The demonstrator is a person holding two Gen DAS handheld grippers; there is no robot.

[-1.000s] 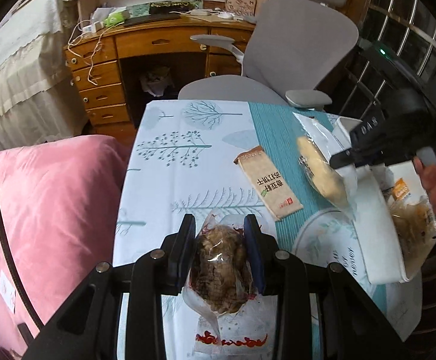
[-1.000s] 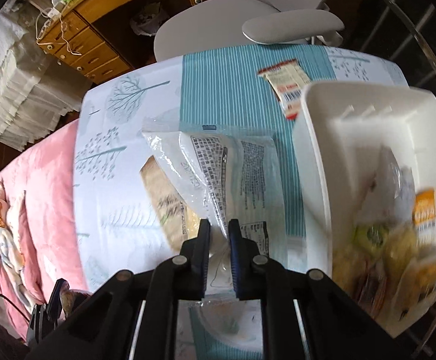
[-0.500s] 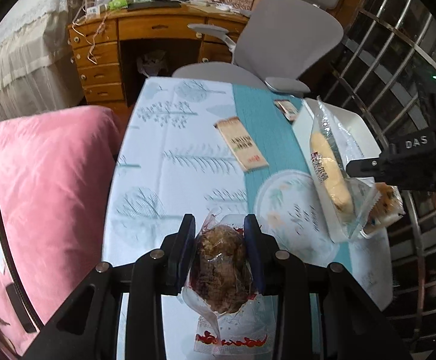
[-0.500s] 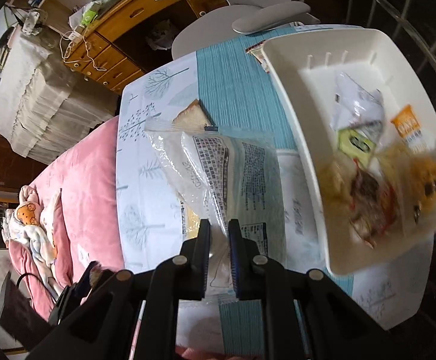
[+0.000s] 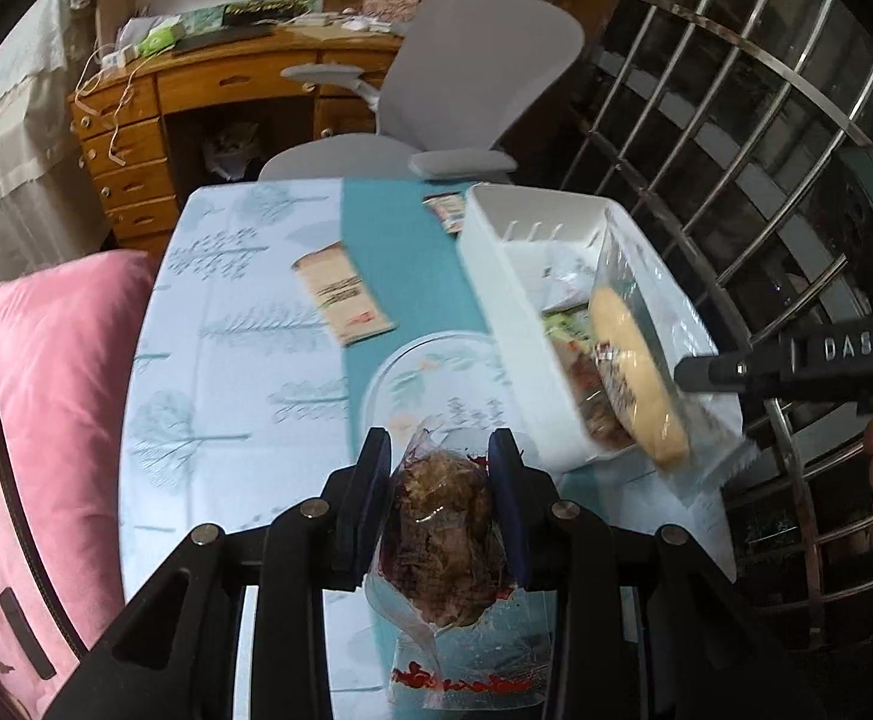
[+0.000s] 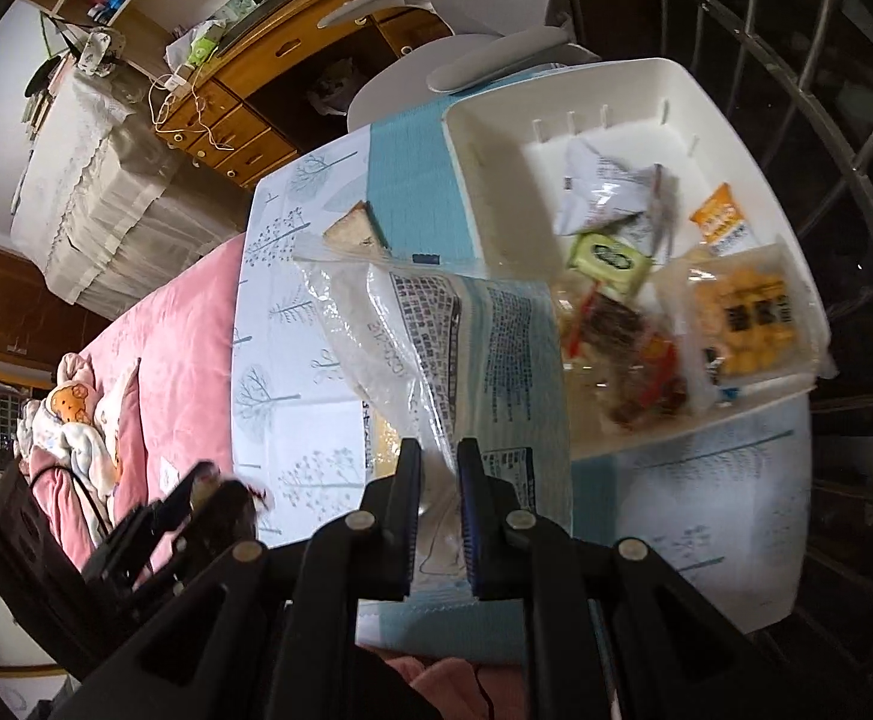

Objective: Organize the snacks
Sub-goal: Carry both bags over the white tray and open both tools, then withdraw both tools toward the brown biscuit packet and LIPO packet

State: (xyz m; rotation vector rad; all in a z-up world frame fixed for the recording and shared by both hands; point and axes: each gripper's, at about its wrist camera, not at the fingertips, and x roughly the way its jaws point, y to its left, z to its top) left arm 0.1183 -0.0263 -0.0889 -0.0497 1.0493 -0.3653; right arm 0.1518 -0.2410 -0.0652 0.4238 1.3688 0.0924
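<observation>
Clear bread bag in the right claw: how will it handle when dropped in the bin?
Probably floppy: the clear bread bag hangs crumpled from the right claw, pinched by one edge. Likely light, as a thin film pinch carries it. It may drape over the white bin wall rather than fall flat.

Left gripper (image 5: 439,483): matt black plastic, clamped on a glossy clear-film snack bag of brown shredded filling (image 5: 442,546). Right gripper (image 6: 439,495): same matt black plastic, pinching a crinkly glossy clear wrapper with printed text (image 6: 436,336). White plastic tray (image 6: 478,168): smooth, semi-matt. Beside the tray, tan matt paper-look cracker packet (image 5: 343,294) on a smooth tree-print tablecloth (image 5: 226,360). Beyond the tray: varnished wooden desk (image 5: 136,138), shiny metal bars (image 5: 730,138). Pink cloth bedding (image 5: 28,420): soft, matt.
</observation>
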